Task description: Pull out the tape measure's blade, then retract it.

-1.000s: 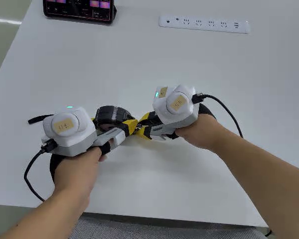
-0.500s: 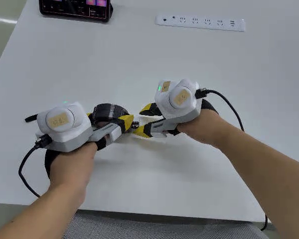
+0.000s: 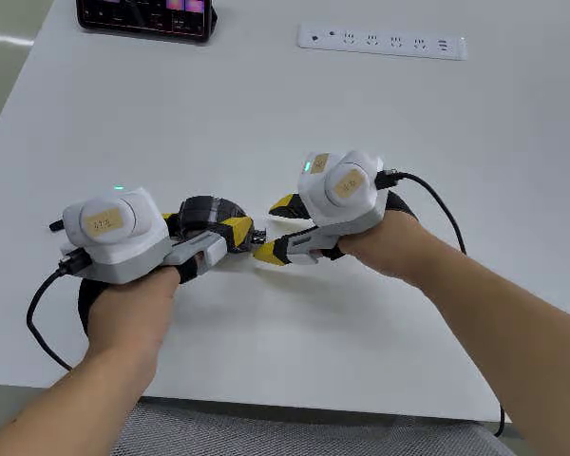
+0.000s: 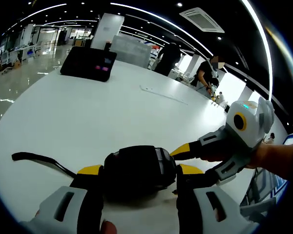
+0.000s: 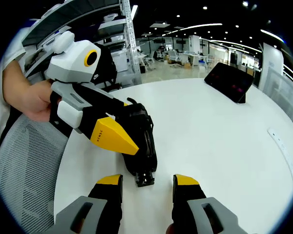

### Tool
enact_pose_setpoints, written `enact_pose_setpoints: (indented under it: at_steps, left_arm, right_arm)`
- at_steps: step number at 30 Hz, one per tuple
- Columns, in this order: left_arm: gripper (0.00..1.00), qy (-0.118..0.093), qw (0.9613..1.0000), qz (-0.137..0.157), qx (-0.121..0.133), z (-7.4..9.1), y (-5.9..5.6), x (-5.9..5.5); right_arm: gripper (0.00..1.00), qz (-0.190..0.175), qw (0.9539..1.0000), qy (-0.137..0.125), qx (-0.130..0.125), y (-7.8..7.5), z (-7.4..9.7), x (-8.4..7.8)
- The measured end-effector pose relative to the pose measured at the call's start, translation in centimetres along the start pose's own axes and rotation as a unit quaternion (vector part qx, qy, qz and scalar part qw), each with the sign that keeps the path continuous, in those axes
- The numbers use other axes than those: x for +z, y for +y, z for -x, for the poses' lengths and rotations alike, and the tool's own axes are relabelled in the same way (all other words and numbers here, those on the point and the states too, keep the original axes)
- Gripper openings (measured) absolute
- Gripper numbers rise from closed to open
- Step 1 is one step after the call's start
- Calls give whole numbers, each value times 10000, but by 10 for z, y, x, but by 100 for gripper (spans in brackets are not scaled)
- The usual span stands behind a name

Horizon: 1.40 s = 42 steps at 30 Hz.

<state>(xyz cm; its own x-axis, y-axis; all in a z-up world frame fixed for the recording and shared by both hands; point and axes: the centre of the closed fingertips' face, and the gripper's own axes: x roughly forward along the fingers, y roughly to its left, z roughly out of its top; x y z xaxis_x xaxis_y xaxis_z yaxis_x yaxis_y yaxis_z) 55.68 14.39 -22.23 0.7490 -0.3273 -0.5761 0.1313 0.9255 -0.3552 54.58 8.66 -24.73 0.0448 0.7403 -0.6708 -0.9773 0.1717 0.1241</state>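
The tape measure [image 3: 209,215] sits low and left of centre in the head view, on the white table [image 3: 266,123] near its front edge. Your left gripper [image 4: 140,170] is clamped on its black body, one yellow-tipped jaw on each side. The blade looks fully wound in. Its end tab [image 5: 145,178] pokes out of the case at the bottom centre of the right gripper view.

Your right gripper [image 5: 147,183] has its jaws apart, one on each side of that tab. Neither jaw looks to be touching it yet. The step in hand is taking hold of the tab.

- Move the right gripper forward a little, so the jaws close on the tab itself and not on the mouth of the case.
- Close firmly, because the tab is thin and could slip out.
- Keep the left gripper's clamp steady and the case flat on the table.
- Pull straight along the blade, away from the case. A sideways pull may kink the blade or twist the case in the jaws.

The black strap [image 4: 34,158] trails off to the left, well clear of the blade's path.
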Motion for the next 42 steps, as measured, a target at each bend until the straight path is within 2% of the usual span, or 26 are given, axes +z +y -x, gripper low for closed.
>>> enact_pose_setpoints:
  at_steps: [5, 9, 14, 18, 23, 28, 36, 40, 42]
  left_arm:
    - [60, 27, 9999, -116, -78, 2, -2, -1]
    - [66, 29, 9985, -464, -286, 6, -6, -1]
    - [71, 13, 9975, -600, -374, 11, -5, 2]
    - [75, 31, 9959, -784, -460, 15, -7, 1]
    - [79, 100, 9918, -1135, -573, 19, -12, -3]
    - [83, 92, 9893, -1319, -620, 22, -14, -4]
    - [85, 77, 9879, -1409, -638, 23, -13, -1]
    - [87, 30, 9863, -1458, -775, 25, -16, 1]
    - [88, 85, 9854, -1494, -816, 26, -16, -2]
  right_arm:
    - [42, 24, 10000, -1, -73, 1, 4, -1]
    - [44, -49, 9999, 0, -110, 2, 10, -3]
    - [49, -16, 9998, -65, -171, 5, 16, -4]
    - [53, -3, 9998, -98, -187, 8, 19, -5]
    - [56, -17, 9996, -106, -244, 10, 24, -7]
    - [56, -23, 9994, -161, -290, 12, 30, -7]
    - [57, -67, 9992, -227, -321, 11, 34, -7]
    - [57, -94, 9989, -273, -365, 12, 39, -8]
    - [58, -114, 9989, -270, -370, 14, 42, -12]
